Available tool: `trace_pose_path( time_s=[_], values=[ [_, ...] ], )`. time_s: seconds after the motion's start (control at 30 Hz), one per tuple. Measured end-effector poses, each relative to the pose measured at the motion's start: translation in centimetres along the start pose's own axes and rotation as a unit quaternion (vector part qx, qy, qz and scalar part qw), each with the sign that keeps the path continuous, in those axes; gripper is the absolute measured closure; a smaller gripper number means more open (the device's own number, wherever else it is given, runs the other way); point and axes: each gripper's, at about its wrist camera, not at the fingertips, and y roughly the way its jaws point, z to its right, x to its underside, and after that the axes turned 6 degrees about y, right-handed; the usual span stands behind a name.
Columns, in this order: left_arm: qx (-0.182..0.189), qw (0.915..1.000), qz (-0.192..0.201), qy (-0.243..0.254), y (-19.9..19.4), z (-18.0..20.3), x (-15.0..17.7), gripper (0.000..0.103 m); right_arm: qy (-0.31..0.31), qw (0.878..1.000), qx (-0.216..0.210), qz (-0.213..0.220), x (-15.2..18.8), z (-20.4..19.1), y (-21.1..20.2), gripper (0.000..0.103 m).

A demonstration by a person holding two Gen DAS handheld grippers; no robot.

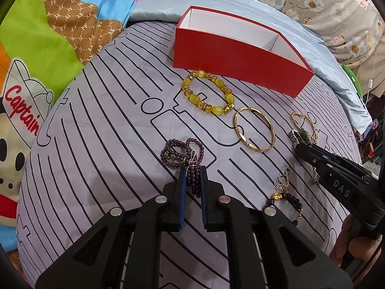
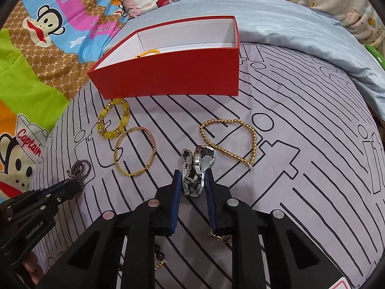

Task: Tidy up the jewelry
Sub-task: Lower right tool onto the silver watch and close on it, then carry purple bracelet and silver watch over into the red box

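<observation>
Left gripper (image 1: pixel 193 180) clamped on purple bead bracelet (image 1: pixel 182 153), most of it lying on bed sheet (image 1: pixel 108 144) ahead of the tips. Right gripper (image 2: pixel 192 183) clamped on silver watch (image 2: pixel 196 168), band pinched between pads, watch face standing up just past the tips.

Red box (image 2: pixel 173 77) at far side of sheet, open top. Inside: one small yellow bead bracelet (image 2: pixel 149 53) seen against near wall from right view; rest of interior looks bare, part hidden by wall.

Outside box, not yet stowed: chunky yellow bracelet (image 1: pixel 208 92) just beside box front; gold bangle (image 1: pixel 253 130) next to it; gold bead chain (image 2: pixel 228 139) near watch; ornate dark-bead piece w/ gold charm (image 1: pixel 285 196) nearer the camera, low right.

Judgement: early stage, approx. one item in, six out incl. the two in grip. Both grips look secured; lift and carry to box appear next.
</observation>
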Motion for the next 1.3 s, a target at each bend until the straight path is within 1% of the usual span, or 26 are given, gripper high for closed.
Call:
trace_pose_path(
  time_s=[0.2, 0.33, 0.43, 0.93, 1.13, 1.3],
  values=[
    [0.002, 1.0, 0.0, -0.003, 0.1, -0.1, 0.1, 0.093, 0.007, 1.0, -0.003, -0.002, -0.1, 0.1, 0.3, 0.085],
    [0.002, 1.0, 0.002, -0.004, -0.2, -0.3, 0.1, 0.093, 0.021, 1.0, -0.016, 0.004, 0.1, 0.3, -0.5, 0.085],
    [0.002, 1.0, 0.005, -0.005, -0.5, -0.3, 0.1, 0.093, 0.027, 0.999, -0.021, 0.011, 0.2, 0.5, -1.5, 0.088],
    [0.002, 0.9992, 0.037, 0.017, -4.5, 1.3, -0.1, 0.093, 0.023, 0.998, -0.027, 0.057, 0.7, 0.0, -7.7, 0.088],
    [0.001, 0.9981, 0.054, 0.029, -5.7, 1.8, -1.4, 0.093, 0.018, 0.997, -0.027, 0.076, -0.5, -0.2, -9.5, 0.088],
    [0.0, 0.9959, 0.08, 0.043, -6.9, 2.2, -3.7, 0.093, 0.012, 0.995, -0.027, 0.095, -2.5, -0.4, -10.6, 0.088]
  ],
)
